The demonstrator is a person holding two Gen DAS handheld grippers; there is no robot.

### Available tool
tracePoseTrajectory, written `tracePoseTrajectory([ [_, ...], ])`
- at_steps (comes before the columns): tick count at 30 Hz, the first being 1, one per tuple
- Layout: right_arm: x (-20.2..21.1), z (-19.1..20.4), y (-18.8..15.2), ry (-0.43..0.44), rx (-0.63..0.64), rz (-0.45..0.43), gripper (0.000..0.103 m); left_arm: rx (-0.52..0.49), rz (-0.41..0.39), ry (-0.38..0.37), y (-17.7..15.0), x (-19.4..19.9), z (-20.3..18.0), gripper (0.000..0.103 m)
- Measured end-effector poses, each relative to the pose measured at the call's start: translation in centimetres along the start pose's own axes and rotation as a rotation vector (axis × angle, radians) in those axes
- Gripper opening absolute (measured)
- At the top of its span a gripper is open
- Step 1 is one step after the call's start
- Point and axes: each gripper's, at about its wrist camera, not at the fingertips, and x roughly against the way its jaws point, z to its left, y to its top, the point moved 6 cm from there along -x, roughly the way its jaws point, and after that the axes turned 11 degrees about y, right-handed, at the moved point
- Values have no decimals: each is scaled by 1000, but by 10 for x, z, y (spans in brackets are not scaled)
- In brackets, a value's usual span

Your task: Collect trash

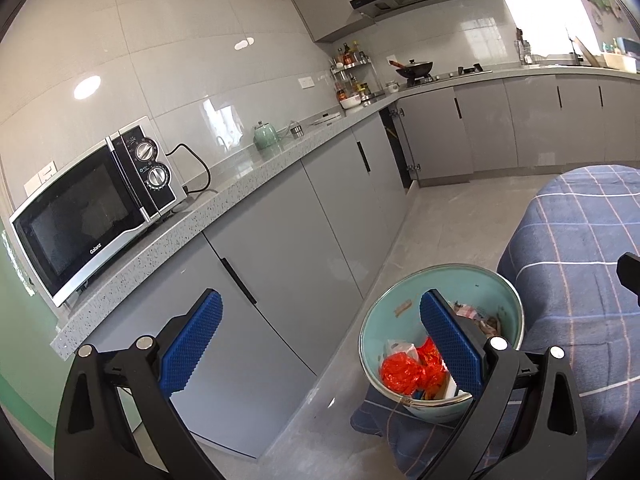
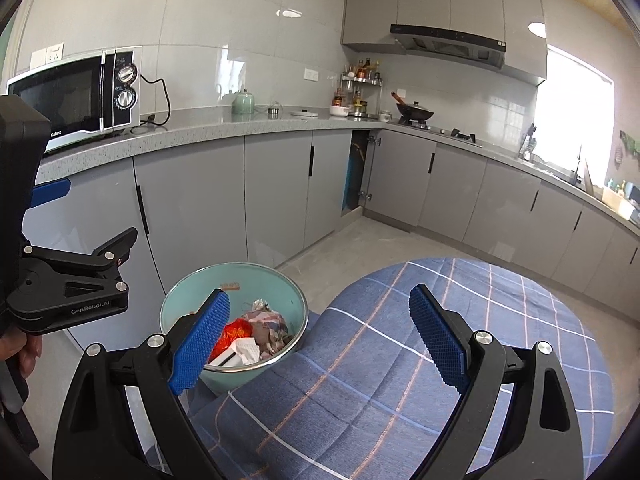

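My left gripper (image 1: 320, 344) & right gripper (image 2: 320, 336) hang wide apart, nothing held. Teal trash bin (image 2: 188, 296), w/ red wrapper (image 1: 404, 372) inside, stands beside plaid-covered table (image 2: 400, 360).

Each gripper consisted of two black plastic arms carrying blue finger pads. On the left gripper (image 1: 320, 344), the pads (image 1: 192, 344) showed a fine knurled grid texture and a serrated inner edge. Round silver pivot screws sat behind each pad, two per arm. Triangular cut-outs lightened the black arms below the screws. The right gripper (image 2: 320, 344) was of identical build, with the same blue pads (image 2: 438, 340) and silver screws. Seen from the right wrist camera, the left gripper body bore white "GenRobot.AI" lettering, silver rivets and one small red dot. A bare-skinned hand (image 2: 28, 354) showed behind that body.
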Motion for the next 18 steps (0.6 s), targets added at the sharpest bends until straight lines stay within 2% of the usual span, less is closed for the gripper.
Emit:
tracePoseTrajectory([
  [18,15,-7,4,-20,-7,-29,90,5,1,-8,2,5,1,97],
])
